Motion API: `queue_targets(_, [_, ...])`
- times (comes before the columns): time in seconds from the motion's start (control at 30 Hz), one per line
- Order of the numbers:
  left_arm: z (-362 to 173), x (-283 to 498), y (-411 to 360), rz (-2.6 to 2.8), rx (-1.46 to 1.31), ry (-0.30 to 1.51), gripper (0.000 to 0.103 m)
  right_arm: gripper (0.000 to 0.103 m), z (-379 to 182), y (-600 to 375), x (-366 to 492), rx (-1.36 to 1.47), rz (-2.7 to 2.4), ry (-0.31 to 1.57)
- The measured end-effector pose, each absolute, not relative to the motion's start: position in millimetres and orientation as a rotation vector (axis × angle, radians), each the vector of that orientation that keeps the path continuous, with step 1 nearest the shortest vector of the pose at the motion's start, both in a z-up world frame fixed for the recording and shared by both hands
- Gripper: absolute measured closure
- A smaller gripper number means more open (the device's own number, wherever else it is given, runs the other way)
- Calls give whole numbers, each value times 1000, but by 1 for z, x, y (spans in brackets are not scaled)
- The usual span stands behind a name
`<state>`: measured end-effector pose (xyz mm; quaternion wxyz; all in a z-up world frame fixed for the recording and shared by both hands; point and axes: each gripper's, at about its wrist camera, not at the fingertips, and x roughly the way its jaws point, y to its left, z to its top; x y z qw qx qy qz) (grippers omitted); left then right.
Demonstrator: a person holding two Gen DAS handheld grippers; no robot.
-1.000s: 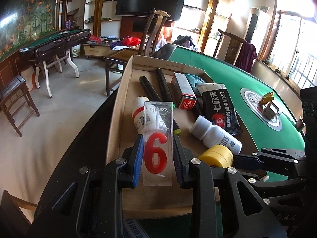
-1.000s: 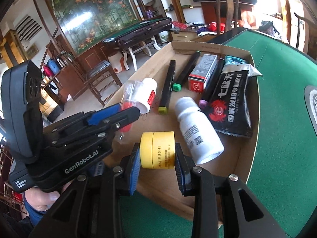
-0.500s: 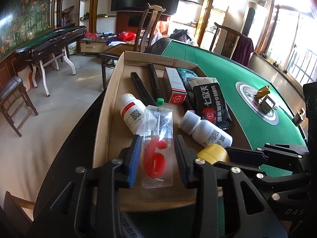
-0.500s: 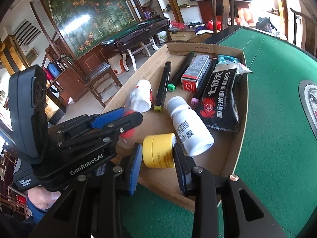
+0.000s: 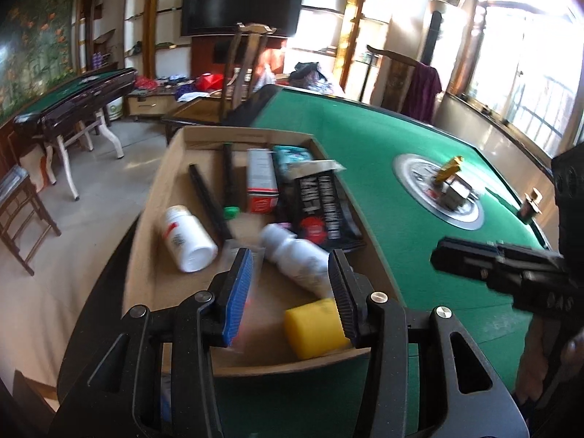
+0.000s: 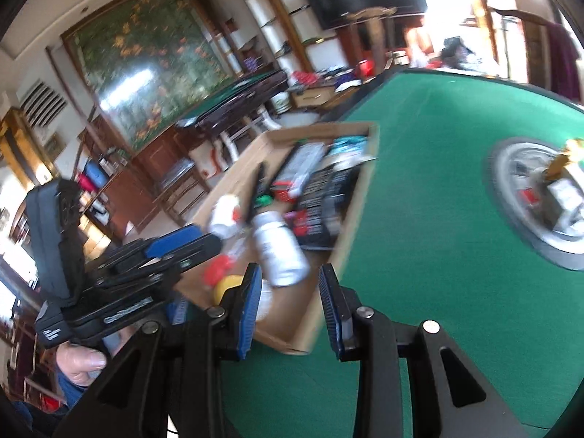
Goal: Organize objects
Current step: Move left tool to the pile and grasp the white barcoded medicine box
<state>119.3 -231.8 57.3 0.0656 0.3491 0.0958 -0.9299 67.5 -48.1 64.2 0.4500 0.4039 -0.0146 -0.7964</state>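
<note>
Yellow and squat, the little jar (image 5: 314,328) lies on its side in the near corner of the cardboard box (image 5: 153,219), just under the left claw's (image 5: 291,273) black pad and touching neither pad. That claw's jaws have just been opening and stand spread; the clear candle pack (image 5: 260,255) lies blurred just inside the blue pad, not pinched. Straight ahead between the fingers lies a white bottle (image 5: 295,261), a second white bottle with a red label (image 5: 186,237) to the left of it. Beyond them are black markers (image 5: 208,197), a red-and-white carton (image 5: 261,179) and a black packet (image 5: 321,208). The right claw (image 6: 290,273) hangs spread and empty over the box edge and green felt (image 6: 419,219), the jar off to its left.
</note>
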Motion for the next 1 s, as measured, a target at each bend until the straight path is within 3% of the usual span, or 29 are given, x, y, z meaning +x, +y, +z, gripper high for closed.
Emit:
queue_targets(0.37, [56,50,-107,-3006,1230,-5,60,69,59,124,-25,1030,-2342,-344])
queue_targets(0.5, [52,17,-64,-3078,1268,-96,60,69,44,162,-45,1139,-2354,-599])
queue_targets(0.77, [45,-60,-11,-3046,1372,-501,60,69,44,182,-49,1148,-2305,-757])
queue_targets(1.0, [41,-122,-14,-3115,1567,-437,60,69,48,188,-45,1129,-2264,-820])
